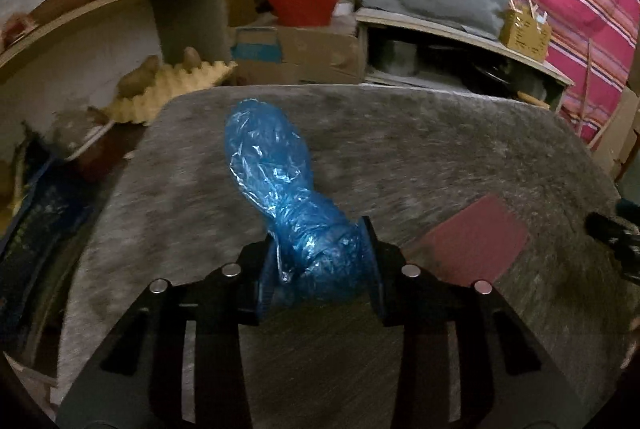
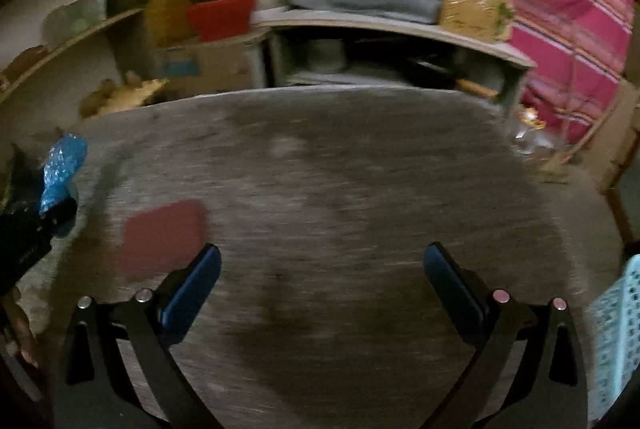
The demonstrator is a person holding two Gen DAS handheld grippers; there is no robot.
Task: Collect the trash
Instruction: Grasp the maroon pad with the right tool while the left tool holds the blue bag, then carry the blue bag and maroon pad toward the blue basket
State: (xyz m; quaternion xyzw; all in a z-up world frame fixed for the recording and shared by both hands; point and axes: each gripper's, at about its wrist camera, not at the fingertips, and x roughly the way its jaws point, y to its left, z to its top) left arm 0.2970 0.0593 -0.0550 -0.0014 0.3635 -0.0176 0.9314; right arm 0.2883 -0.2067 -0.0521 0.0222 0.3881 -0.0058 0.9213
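On the grey table [image 1: 400, 157], the left gripper [image 1: 320, 269] has its jaws pinched on the near end of a crumpled blue plastic bag [image 1: 276, 169] – the rest sticks out ahead over the tabletop – then a red card [image 1: 476, 245] lies flat, and the right gripper [image 2: 320, 269] hovers wide open and empty, a pale basket [image 2: 616, 329] at its right.

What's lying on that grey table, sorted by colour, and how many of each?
Blue: 1, a crumpled plastic bag, its near end between the left gripper fingers.
Reddish-brown: 1, a flat rectangular sheet lying on the table.
Total: 2
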